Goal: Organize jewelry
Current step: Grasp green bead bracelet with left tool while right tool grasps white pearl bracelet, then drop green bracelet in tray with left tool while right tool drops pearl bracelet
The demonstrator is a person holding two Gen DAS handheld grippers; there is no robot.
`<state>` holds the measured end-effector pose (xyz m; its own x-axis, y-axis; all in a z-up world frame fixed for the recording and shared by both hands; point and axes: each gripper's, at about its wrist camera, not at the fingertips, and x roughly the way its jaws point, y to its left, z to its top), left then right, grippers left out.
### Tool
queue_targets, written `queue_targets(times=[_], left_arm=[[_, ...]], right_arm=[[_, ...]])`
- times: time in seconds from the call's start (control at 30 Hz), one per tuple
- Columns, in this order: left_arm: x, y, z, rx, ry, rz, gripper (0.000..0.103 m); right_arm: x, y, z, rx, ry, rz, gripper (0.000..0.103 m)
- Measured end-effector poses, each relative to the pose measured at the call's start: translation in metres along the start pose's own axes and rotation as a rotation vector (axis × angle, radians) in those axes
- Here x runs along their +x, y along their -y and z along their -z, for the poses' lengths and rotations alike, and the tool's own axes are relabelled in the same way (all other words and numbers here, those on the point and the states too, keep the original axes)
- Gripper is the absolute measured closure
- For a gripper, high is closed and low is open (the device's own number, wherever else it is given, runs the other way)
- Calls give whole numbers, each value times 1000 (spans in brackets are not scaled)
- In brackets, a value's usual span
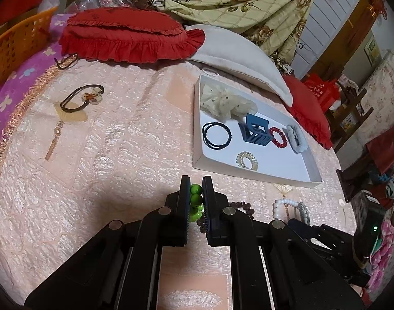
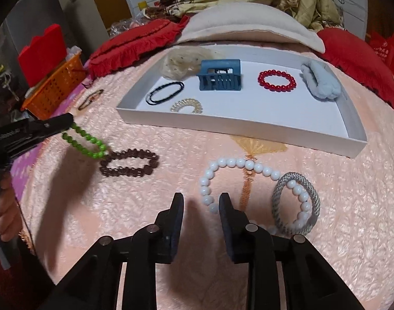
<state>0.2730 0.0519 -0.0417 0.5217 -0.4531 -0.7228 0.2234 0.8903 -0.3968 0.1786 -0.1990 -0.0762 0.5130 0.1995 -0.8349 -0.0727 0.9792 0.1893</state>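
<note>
My left gripper [image 1: 196,180] is shut on a green bead bracelet [image 1: 196,201] and holds it just above the pink bedspread; it also shows in the right wrist view [image 2: 87,142], hanging from the left gripper [image 2: 67,122]. My right gripper [image 2: 201,199] is open and empty, low over the bed beside a white bead bracelet [image 2: 238,165]. A brown bead bracelet [image 2: 129,165] and a grey woven band [image 2: 295,201] lie nearby. The white tray [image 2: 248,126] holds a red bead bracelet [image 2: 276,80], a blue claw clip [image 2: 220,76], black hair ties [image 2: 166,91], a clear coil tie [image 2: 188,106] and scrunchies.
A brown hair tie with a charm [image 1: 84,97] and a gold hairpin [image 1: 53,139] lie on the bed at left. An orange basket [image 1: 18,44] stands at the far left. Red frilled cushions [image 1: 129,36] and a white pillow [image 1: 238,56] lie behind the tray.
</note>
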Motion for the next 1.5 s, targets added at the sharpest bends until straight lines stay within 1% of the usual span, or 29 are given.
queue_targets(times=[0.1,0.2,0.23,0.3,0.4,0.5,0.57,0.6,0.63,0.67,0.7,0.73,0.8,0.83,0.87,0.9,1.1,1.2,1.3,1.33,1.5], left_arm=[[0,3,0,17,5,-9,95],[-2,7,0,41,14,-16,95],[-3,8,1,46,15,-18,95],[-3,11,1,56,19,-25,95],[-1,13,1,60,19,-45,95],[-2,14,2,61,18,-44,95],[-3,16,3,67,22,-43,95],[-3,17,3,69,24,-42,95],[-4,18,4,71,24,-41,95],[-4,19,4,74,24,-42,95],[-5,21,5,77,26,-44,95],[-5,23,6,80,27,-46,95],[-7,26,7,86,29,-40,95],[-9,29,8,91,30,-37,95],[-11,31,9,96,32,-38,95],[-12,33,9,102,34,-39,95],[-21,51,9,133,47,-46,95],[-21,56,8,135,37,-37,95],[-20,67,4,150,24,-31,95],[-20,71,3,158,22,-29,95],[-15,100,-9,232,11,-30,95]], right_arm=[[13,-1,-2,-32,-32,21,76],[19,-6,-5,-70,-16,33,77],[20,-7,-6,-66,-14,28,85],[21,-7,-7,-59,-11,27,94],[20,-2,-8,-24,-8,1,94],[9,7,-10,32,14,-38,94],[-16,16,-17,80,70,-84,94],[-16,16,-17,80,70,-84,94],[-32,19,-23,101,108,-109,94],[-32,19,-23,101,108,-109,94],[-50,24,-30,125,153,-137,94],[-59,27,-34,136,177,-152,94],[-65,27,-37,143,192,-163,94],[-78,31,-42,156,225,-182,94],[-78,31,-42,156,225,-182,94],[-89,34,-48,159,252,-187,94],[-104,42,-60,168,277,-190,94],[-112,46,-63,163,298,-187,94],[-119,50,-67,151,313,-173,94],[-124,54,-73,140,324,-154,94],[-132,65,-85,132,339,-121,94]])
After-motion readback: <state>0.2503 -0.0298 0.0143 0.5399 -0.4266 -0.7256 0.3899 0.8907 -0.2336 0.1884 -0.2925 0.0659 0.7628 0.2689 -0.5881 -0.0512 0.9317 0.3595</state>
